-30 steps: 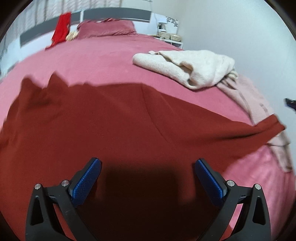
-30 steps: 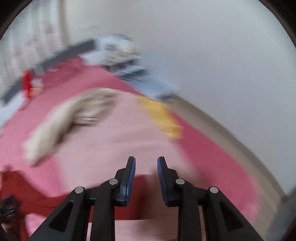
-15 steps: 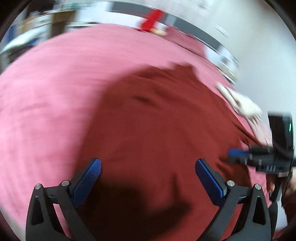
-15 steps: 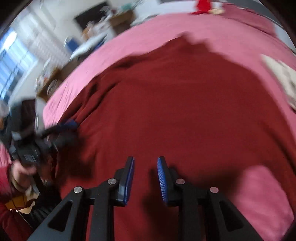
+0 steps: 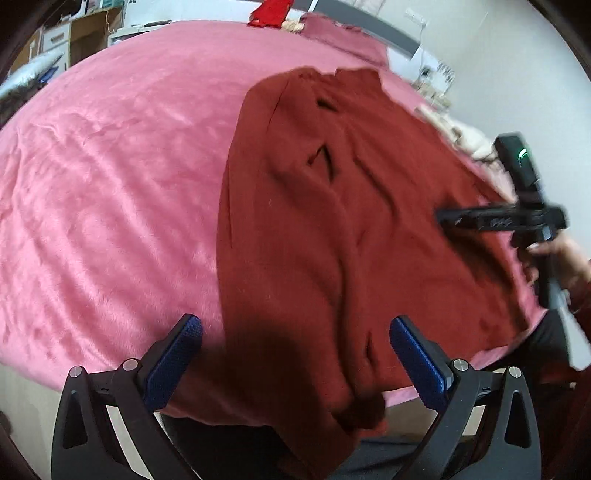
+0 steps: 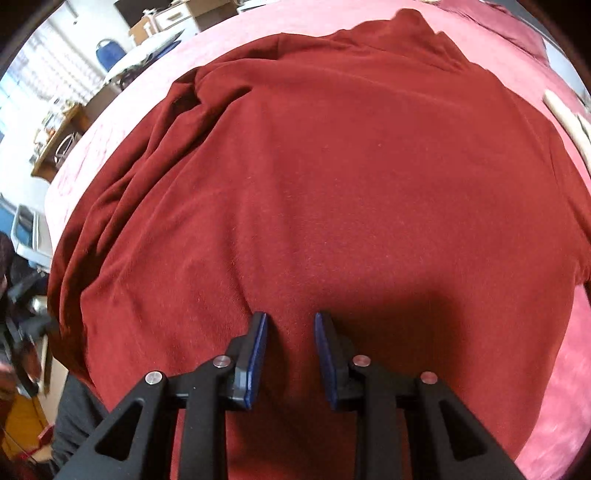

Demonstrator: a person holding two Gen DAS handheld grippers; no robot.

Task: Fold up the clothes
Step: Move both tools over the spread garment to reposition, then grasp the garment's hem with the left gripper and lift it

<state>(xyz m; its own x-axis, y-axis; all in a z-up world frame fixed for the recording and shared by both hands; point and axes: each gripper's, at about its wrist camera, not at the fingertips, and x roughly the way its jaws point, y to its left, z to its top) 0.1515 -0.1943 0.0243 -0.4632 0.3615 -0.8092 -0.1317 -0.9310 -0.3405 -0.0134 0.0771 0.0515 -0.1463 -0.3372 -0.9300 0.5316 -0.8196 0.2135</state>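
Note:
A dark red garment [image 5: 314,221] lies spread on the pink bed [image 5: 110,166], and its near end hangs over the bed's edge. My left gripper [image 5: 295,332] hovers open and wide over that near end, with nothing between its fingers. In the right wrist view the garment [image 6: 332,166] fills the frame, creased along its left side. My right gripper [image 6: 290,317] points down close over it with a narrow gap between the pads and no cloth pinched. From the left wrist view the right gripper [image 5: 443,218] shows at the right, held by a hand [image 5: 554,251].
A cream sweater [image 5: 469,136] lies at the far right of the bed, also seen as a cream sweater edge [image 6: 561,110]. A pillow [image 5: 340,33] and a red cloth [image 5: 269,13] sit at the headboard. Wooden furniture [image 6: 66,129] stands beyond the bed's left side.
Both views swung round. The left gripper moved to the garment's near end at the bed edge. The right gripper came from the cream sweater side and sank close over the red garment. Jaw gaps look unchanged.

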